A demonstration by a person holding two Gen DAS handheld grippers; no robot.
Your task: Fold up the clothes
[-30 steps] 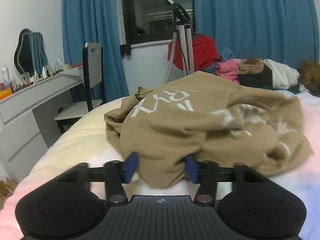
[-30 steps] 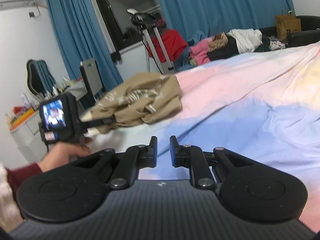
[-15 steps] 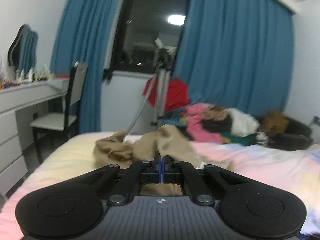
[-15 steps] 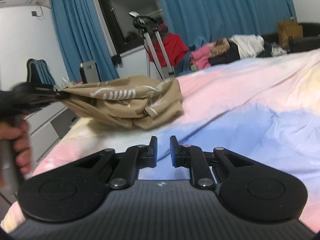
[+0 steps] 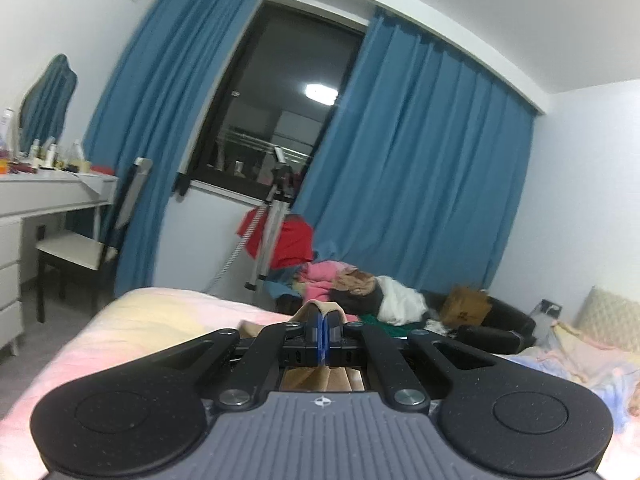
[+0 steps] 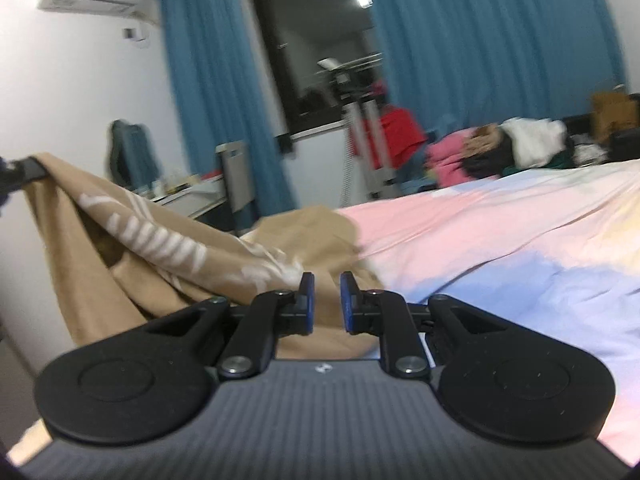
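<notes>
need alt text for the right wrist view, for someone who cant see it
The right gripper, jaws slightly apart and empty, points at a tan printed shirt lifted by one corner at far left, its rest trailing on a pastel bedspread. Blue curtains frame a dark window behind.

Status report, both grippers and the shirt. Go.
Left gripper shut on tan shirt, lifting one edge off the bed. Right gripper open, empty, jaws close to the shirt. Nothing in the way.
</notes>
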